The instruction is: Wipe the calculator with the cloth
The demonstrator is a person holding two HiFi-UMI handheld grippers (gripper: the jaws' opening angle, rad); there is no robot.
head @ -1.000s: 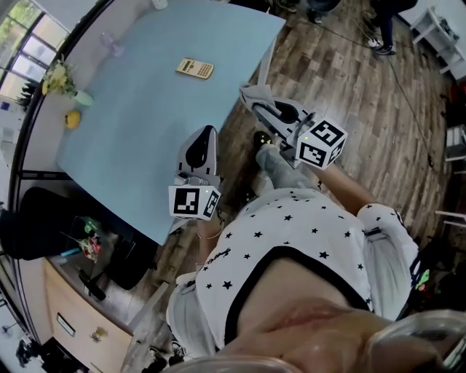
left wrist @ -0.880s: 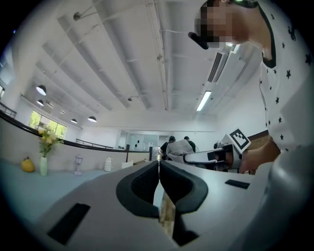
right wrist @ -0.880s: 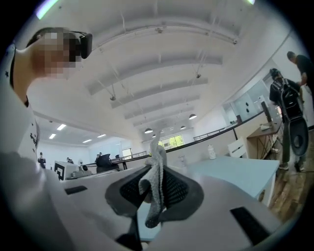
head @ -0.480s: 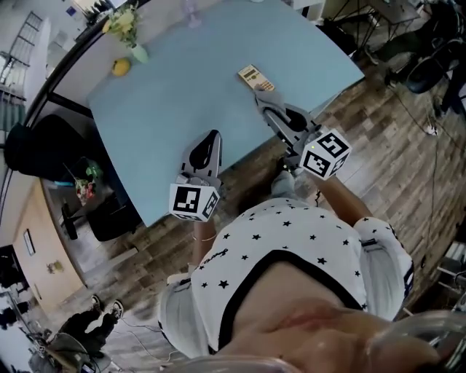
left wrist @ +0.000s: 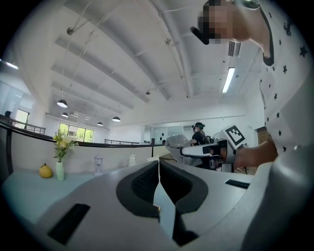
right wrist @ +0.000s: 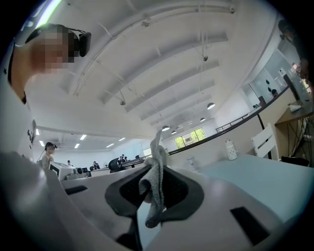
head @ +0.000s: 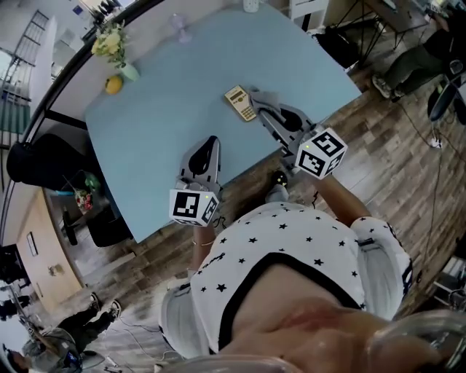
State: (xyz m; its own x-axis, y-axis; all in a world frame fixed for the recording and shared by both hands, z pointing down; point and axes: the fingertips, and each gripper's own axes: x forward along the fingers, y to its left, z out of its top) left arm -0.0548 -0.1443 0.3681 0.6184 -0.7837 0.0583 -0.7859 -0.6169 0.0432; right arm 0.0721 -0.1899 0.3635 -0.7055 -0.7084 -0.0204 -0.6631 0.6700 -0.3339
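- A small vase of flowers (head: 111, 48) stands at the far left corner of the pale blue worktop (head: 164, 109), with a yellow fruit (head: 113, 85) just beside it on the same corner.
- A clear stemmed glass (head: 178, 26) and a white jar (head: 250, 6) stand along the far edge, well apart from the calculator.
- The left gripper (head: 211, 141) hangs over the near edge of the worktop. In the left gripper view (left wrist: 158, 163) its dark pads meet with only a hairline between them and nothing in it. Its cube (head: 194, 205) carries square black-and-white markers.
- The calculator (head: 239, 103) lies flat near the middle of the worktop, toward its right corner, tan with rows of keys. Its print is too small to read.
- The right gripper (head: 257, 97) reaches in over the near edge, its tip just beside the right side of the calculator; whether they touch cannot be told. Its marker cube (head: 321, 152) sits at the hand end.
- In the right gripper view (right wrist: 154, 172) the pads are clamped on a grey cloth (right wrist: 158, 159), which stands up above them in a crumpled fold and hangs below in a narrow tail.
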